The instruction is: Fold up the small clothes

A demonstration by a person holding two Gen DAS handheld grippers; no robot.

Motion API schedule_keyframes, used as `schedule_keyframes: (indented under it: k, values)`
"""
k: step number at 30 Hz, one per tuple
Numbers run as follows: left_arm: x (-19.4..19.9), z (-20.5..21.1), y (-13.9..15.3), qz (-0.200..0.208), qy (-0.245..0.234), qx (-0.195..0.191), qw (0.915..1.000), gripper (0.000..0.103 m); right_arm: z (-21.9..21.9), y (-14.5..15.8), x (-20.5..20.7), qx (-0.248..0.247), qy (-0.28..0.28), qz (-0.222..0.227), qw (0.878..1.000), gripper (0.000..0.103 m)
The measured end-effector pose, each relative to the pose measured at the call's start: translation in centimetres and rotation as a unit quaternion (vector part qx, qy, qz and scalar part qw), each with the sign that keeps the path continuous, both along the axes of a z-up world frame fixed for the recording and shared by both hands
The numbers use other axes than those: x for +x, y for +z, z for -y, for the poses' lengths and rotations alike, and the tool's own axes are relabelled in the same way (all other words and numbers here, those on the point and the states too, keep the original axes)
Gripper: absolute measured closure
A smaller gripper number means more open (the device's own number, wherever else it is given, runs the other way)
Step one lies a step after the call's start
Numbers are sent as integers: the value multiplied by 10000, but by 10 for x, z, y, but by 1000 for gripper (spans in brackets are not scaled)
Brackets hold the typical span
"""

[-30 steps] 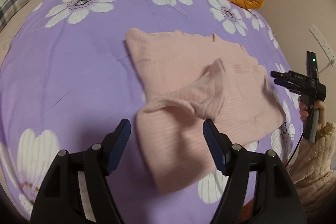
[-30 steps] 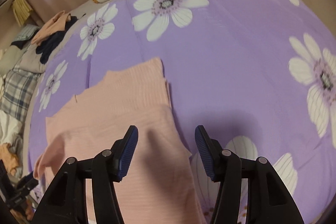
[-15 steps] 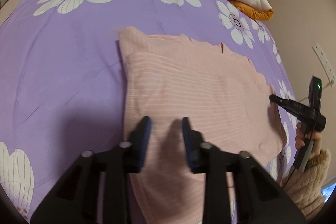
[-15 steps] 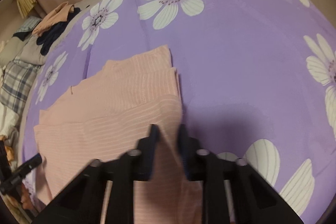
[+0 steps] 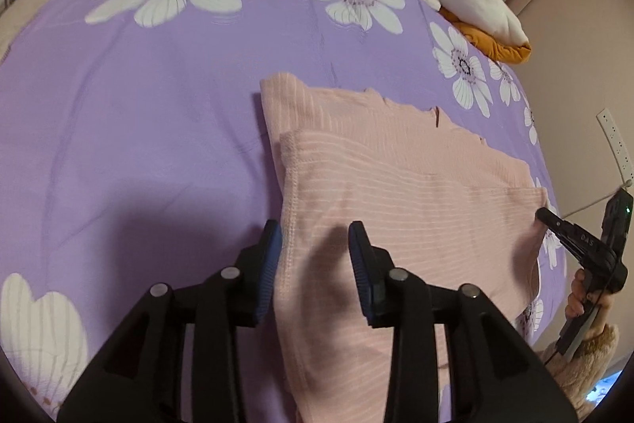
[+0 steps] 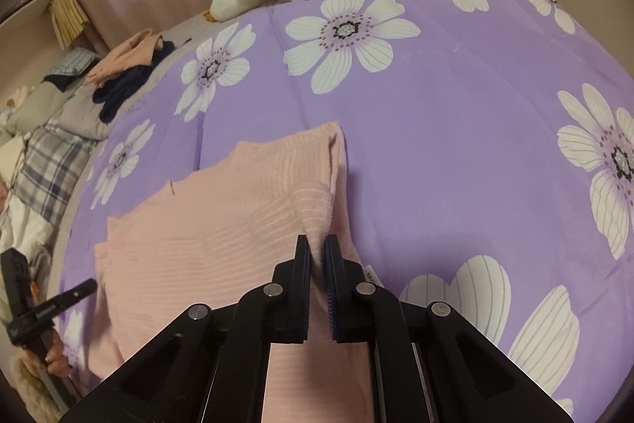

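Right wrist view showed the right tongs (image 6: 317,244) pinching the soft, light pink garment (image 6: 222,224) at its hemmed edge, lower centre, on the bed (image 6: 455,129); the left tongs (image 5: 315,248), just reopening, straddled its edge without gripping.

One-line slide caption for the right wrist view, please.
Right gripper pinches a raised fold of the pink garment on the purple flowered bedspread.
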State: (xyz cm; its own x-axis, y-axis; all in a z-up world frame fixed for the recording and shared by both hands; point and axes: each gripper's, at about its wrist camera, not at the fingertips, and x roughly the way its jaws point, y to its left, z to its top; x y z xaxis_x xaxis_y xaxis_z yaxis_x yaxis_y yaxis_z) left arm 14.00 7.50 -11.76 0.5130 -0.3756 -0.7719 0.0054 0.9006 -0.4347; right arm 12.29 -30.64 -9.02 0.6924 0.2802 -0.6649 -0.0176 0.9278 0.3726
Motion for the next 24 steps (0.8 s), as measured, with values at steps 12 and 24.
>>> schedule_keyframes:
  k: [12,24]
  values:
    - [-15,5,21,371,194,105,9991,98,1,6,-14,106,-95,101,9998,96]
    - [-9,1,73,1022,298,-51,9943,99,1,52,-6,55,-155,747,9971,96]
